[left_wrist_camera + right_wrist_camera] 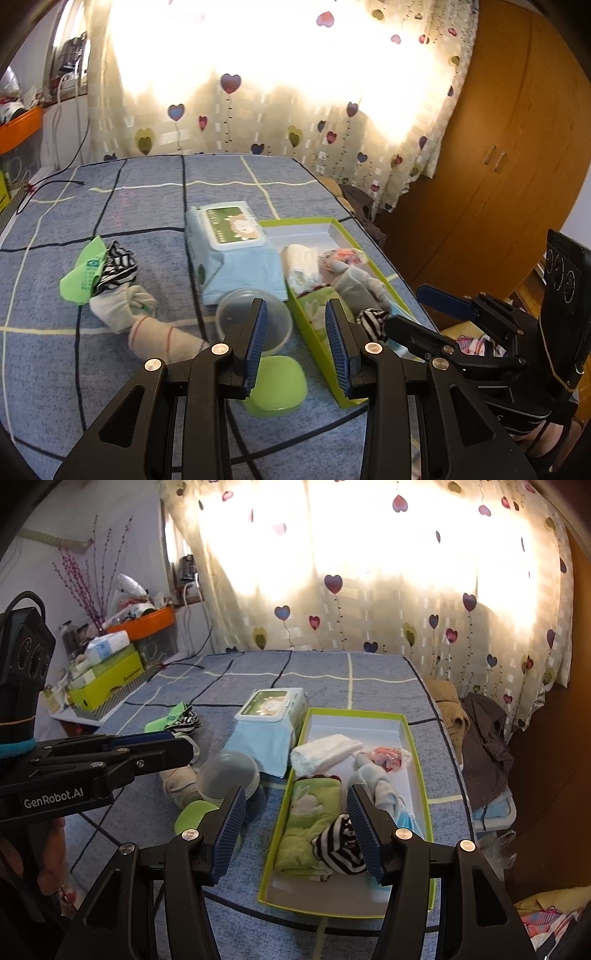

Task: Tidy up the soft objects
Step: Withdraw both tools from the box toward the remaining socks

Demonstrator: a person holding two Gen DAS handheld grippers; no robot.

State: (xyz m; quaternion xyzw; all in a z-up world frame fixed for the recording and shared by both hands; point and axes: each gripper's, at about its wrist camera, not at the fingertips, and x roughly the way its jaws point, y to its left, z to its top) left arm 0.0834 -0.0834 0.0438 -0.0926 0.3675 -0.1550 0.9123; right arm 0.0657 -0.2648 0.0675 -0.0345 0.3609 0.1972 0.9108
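A green box (421, 760) on the blue bedspread holds a white cloth (325, 751), a green towel (314, 812), a grey sock (376, 779), a floral item (388, 757) and a striped sock (340, 845). The box also shows in the left wrist view (317, 347). Left of it lie a beige sock (147, 325), another striped sock (118, 269) and a green packet (83, 275). My left gripper (295, 343) is open and empty above a clear cup (255, 317). My right gripper (295, 834) is open and empty over the box's near end.
A wet-wipes pack (232, 254) lies beside the box. A green lid (277, 384) lies near the cup. Shelves with boxes (107, 675) stand at the left. Clothes (480, 738) hang off the bed's right edge. A wooden wardrobe (498, 147) stands at the right.
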